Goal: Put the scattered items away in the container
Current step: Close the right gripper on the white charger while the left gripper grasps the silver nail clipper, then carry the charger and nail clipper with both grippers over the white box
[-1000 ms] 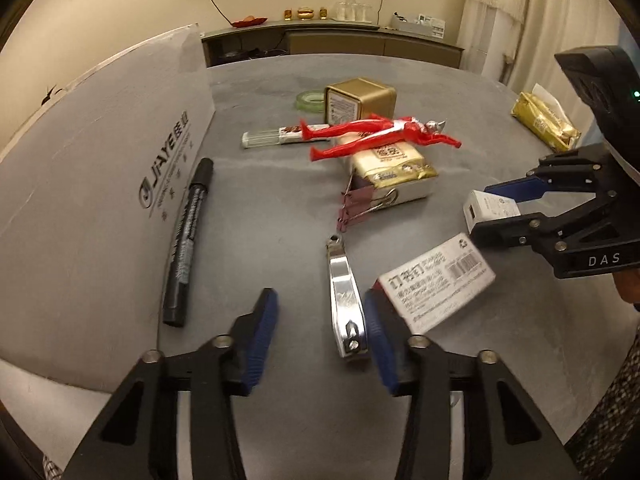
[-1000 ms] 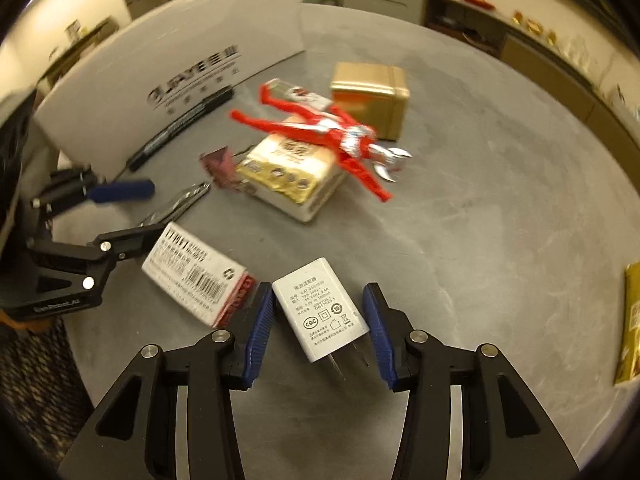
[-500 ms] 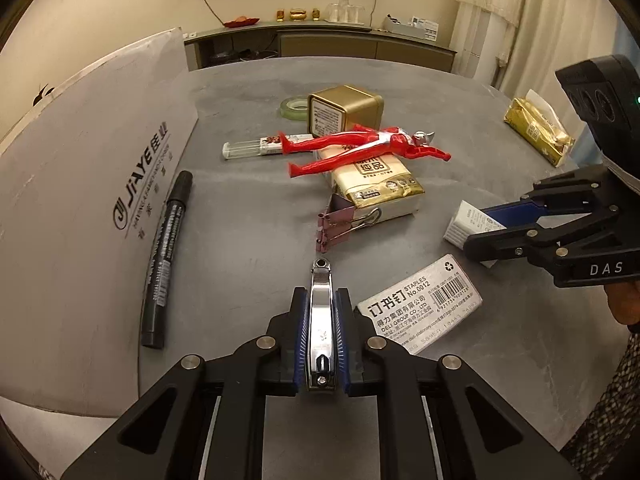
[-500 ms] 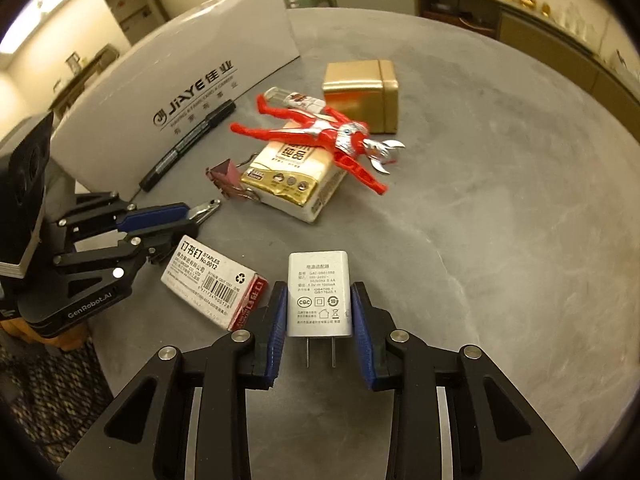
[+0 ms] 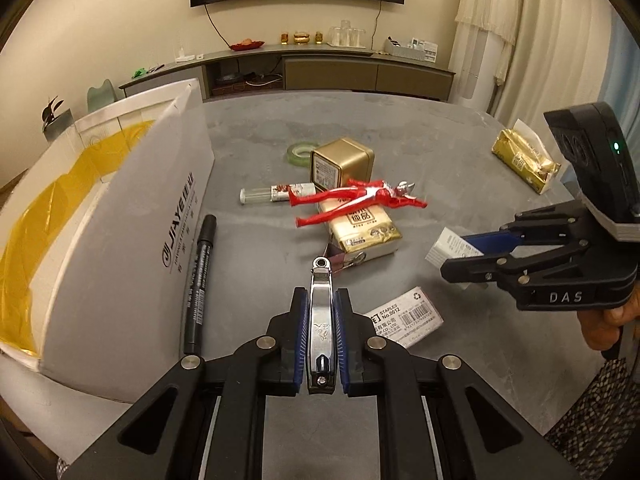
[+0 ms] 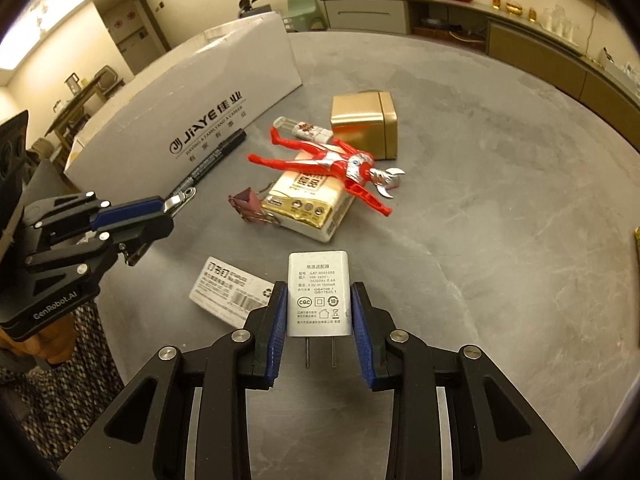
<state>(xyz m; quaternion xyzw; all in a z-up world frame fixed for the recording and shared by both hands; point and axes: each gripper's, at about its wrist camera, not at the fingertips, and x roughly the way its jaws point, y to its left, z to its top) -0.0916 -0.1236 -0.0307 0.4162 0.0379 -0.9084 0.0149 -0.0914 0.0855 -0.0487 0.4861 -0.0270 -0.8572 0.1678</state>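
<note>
Steel clipper, stiff and slick, sits lengthwise in the closed left claw, raised beside the box

White charger, light and rigid, is pinched across its flat sides by the right claw above the table; both look secure

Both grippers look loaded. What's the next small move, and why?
Probably swing the left hand-held gripper left over the white box and release: it is shut on the nail clipper, lifted, with the box's open top right beside it. The right hand-held gripper holds the charger.
</note>
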